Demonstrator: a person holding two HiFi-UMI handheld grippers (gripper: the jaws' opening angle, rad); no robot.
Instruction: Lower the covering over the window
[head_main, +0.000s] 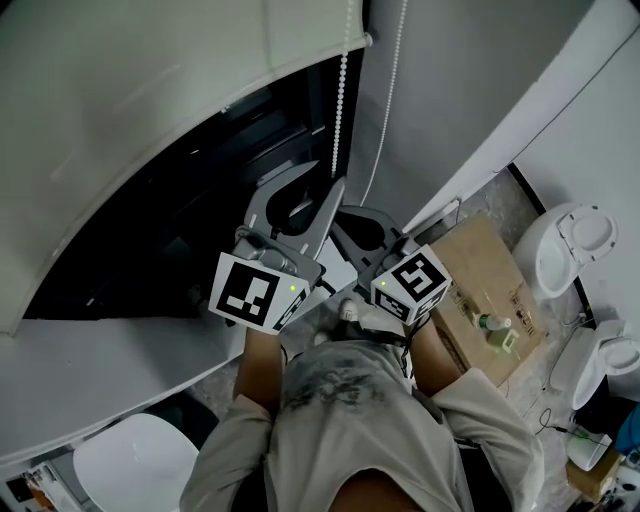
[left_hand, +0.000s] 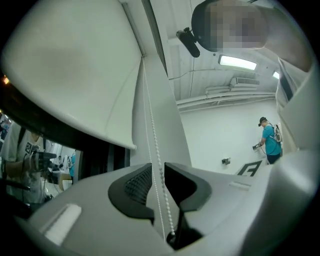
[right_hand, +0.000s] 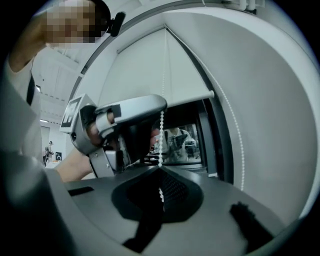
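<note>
A white roller blind (head_main: 150, 90) covers the upper part of a dark window (head_main: 200, 230); its bottom bar (right_hand: 200, 95) hangs partway down. A white bead chain (head_main: 340, 100) drops beside the window frame. My left gripper (head_main: 322, 182) is the higher one; in the left gripper view its jaws (left_hand: 158, 167) stand apart, with the chain's strands (left_hand: 152, 135) running loose through the gap. Just below it, my right gripper (head_main: 345, 218) has its jaws (right_hand: 160, 169) shut on the bead chain (right_hand: 161, 135). The left gripper (right_hand: 135, 107) shows above it in the right gripper view.
A cardboard box (head_main: 490, 300) with a small bottle (head_main: 492, 323) stands on the floor at the right, white fixtures (head_main: 570, 240) beyond it. A white round seat (head_main: 135, 460) is at the lower left. A person in a teal shirt (left_hand: 270, 142) stands far off.
</note>
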